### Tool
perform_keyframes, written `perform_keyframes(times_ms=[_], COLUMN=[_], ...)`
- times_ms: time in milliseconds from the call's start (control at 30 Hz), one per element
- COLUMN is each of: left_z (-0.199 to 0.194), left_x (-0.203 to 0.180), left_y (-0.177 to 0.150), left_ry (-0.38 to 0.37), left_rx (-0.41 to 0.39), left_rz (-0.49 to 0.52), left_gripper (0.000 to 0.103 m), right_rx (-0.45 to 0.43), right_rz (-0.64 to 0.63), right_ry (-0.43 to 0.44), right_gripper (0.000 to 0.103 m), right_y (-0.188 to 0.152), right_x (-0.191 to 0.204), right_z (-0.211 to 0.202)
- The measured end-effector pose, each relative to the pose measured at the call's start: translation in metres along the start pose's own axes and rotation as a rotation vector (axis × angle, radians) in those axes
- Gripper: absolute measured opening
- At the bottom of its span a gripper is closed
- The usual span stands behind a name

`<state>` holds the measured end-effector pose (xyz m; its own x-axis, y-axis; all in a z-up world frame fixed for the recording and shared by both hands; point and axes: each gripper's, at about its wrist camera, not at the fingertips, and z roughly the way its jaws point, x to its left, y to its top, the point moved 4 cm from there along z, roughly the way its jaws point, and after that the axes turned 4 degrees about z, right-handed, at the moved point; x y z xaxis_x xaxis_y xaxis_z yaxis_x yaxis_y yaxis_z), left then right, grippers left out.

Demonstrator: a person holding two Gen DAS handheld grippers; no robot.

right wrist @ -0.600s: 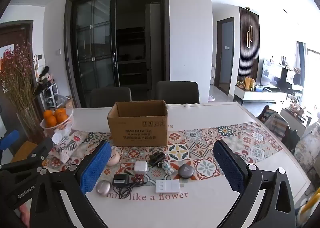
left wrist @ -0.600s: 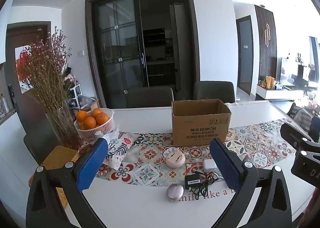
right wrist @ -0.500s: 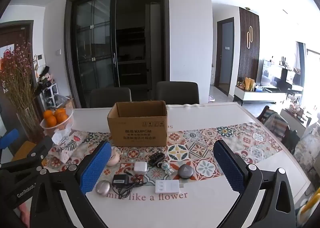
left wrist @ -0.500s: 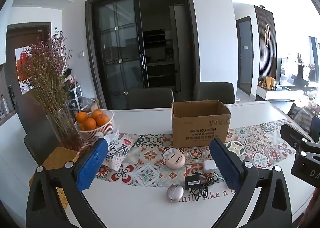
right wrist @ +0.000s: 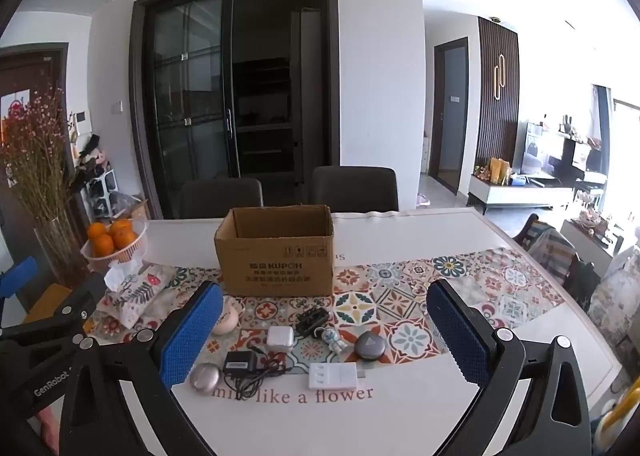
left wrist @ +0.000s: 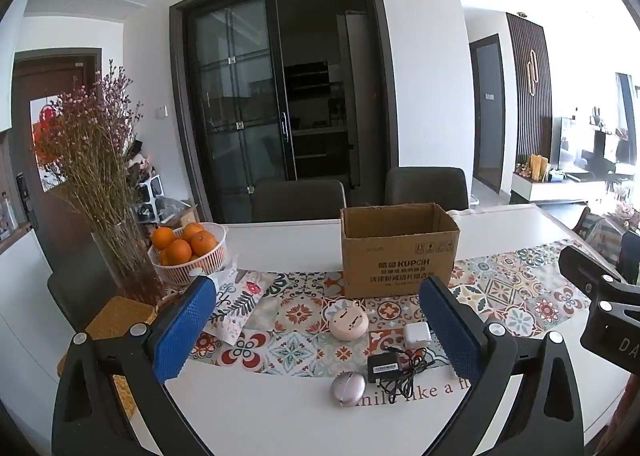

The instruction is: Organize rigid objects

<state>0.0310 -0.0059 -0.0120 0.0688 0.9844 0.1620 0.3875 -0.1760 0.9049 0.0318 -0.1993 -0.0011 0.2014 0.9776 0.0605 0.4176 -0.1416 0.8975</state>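
Table point(right wrist: 420, 232) first, white and long, with a patterned tile runner point(right wrist: 460, 280) across it and a cardboard box point(right wrist: 276, 252) standing open-topped on the runner's far edge, near the middle. That box looks like the likely home for the clutter (a judgement; nothing is in hand yet). The rigid items lie in a loose group between the box and the table's near edge: white power strip point(right wrist: 333, 376), black adapter with tangled cord point(right wrist: 240, 363), grey round puck point(right wrist: 370, 344), pink round gadget point(left wrist: 349, 323), silvery oval case point(left wrist: 347, 389), black clip-like item point(right wrist: 311, 317), white cube charger point(right wrist: 281, 338), and a small astronaut figure point(right wrist: 333, 339).

To do the first pick well, start at the group's edge, come down squarely over one piece, and keep clear of the cord, which could drag its neighbours.

Left gripper point(left wrist: 316, 330) hovers above the table with jaws spread wide, touching nothing. Right gripper point(right wrist: 324, 340) is likewise wide apart and empty.
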Motion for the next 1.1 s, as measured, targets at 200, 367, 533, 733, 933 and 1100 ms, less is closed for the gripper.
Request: perform_keyframes(times_ms=[200,367,533,733,933,1100], left_z=[0.0004,0.0006,0.0024,0.0027,0.0031,0.0033], left_x=[-0.0016,-0.0026,-0.0022,-0.0008,-0.0004,-0.0001], left_y=[0.0004,0.0005,-0.0002,-0.0001,0.0005,0.001], left_ry=[-0.003,-0.005,-0.008,-0.009,-0.009,-0.008], left_rx=[0.002,0.005,0.011,0.008,0.007,0.005], left_rz=[-0.001,-0.001,-0.002,-0.003,-0.002,0.0], left_gripper=[0.103,0.103,0.103,0.103,0.103,0.103], right_rx=[-0.002,-0.003,-0.001,-0.002,-0.002,-0.003], right_rz=[0.001,0.004,0.003,0.002,0.003,0.001], right_ry=[-0.001,0.001,0.001,0.0,-0.001,0.0], right_gripper=[0.103,0.103,0.103,0.103,0.103,0.103], right_y=[-0.0003,-0.0006,-0.0008,0.0012,0.0015,0.0014], right_x=[-0.0007,-0.0009,-0.0021,-0.001,-0.0013,-0.0014], right_z=[0.0006,0.0001,0.0017,0.0011,0.0009,0.0011])
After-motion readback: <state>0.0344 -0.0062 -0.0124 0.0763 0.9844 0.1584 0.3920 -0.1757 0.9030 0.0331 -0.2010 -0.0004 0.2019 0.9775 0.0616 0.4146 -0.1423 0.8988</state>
